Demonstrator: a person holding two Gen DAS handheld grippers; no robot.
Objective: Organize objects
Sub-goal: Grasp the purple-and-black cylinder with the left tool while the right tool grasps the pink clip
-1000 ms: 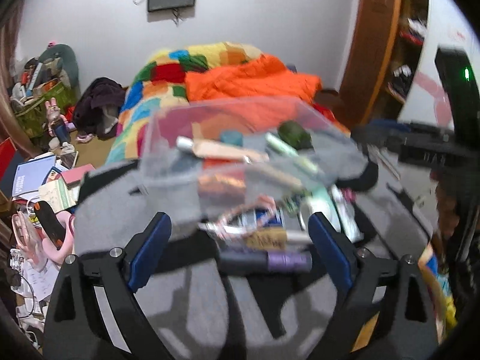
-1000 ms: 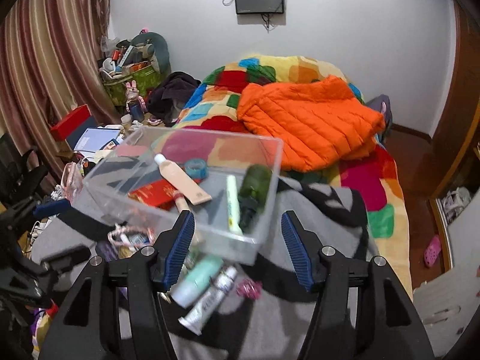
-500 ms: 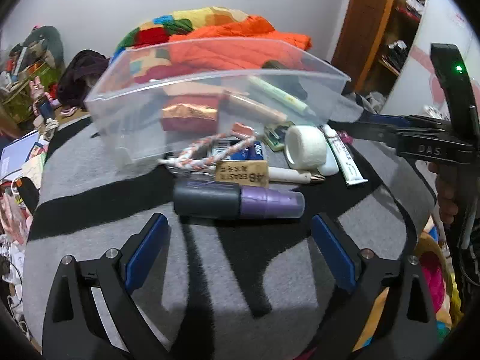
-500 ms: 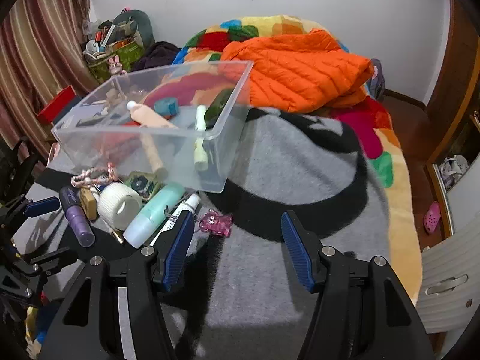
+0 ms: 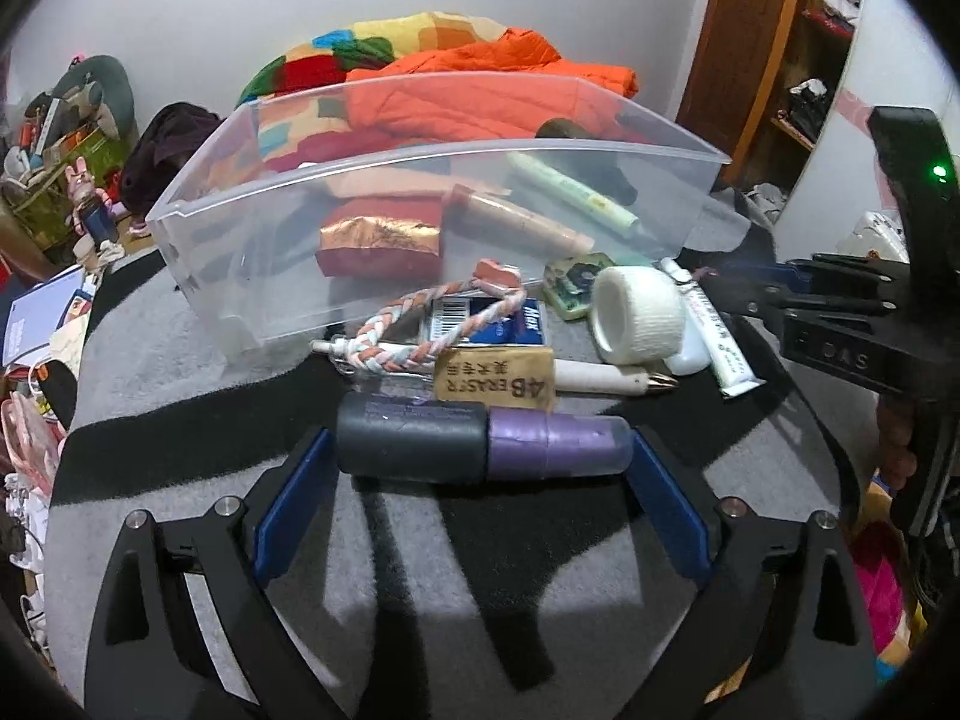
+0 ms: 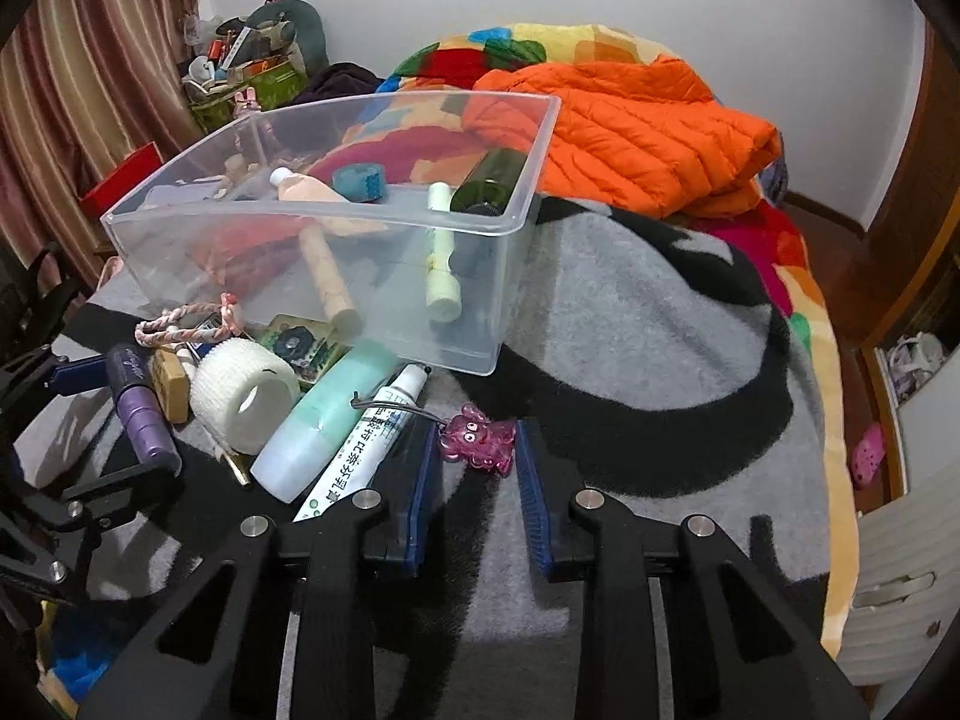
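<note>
- Evidently the right gripper (image 6: pixel 474 468), low centre, is closing around the pink charm (image 6: pixel 478 437), pads not yet pressing, apparently to lift it.
- Left gripper (image 5: pixel 480 468), lower centre, brackets the purple-and-black tube (image 5: pixel 480 443) endwise, fingers open; clear bin (image 5: pixel 420 204) waits behind.

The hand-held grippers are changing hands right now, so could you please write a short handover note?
Left hand-held gripper: open, jaws either side of the purple-and-black tube, not pressing on it.
Right hand-held gripper: jaws closing around the pink charm, pads not yet on it.
Clear bin on the grey blanket: already holds a green bottle, tape roll and tubes.
Left outside, in front of the bin: white gauze roll, mint bottle, toothpaste tube, eraser, braided cord.
</note>
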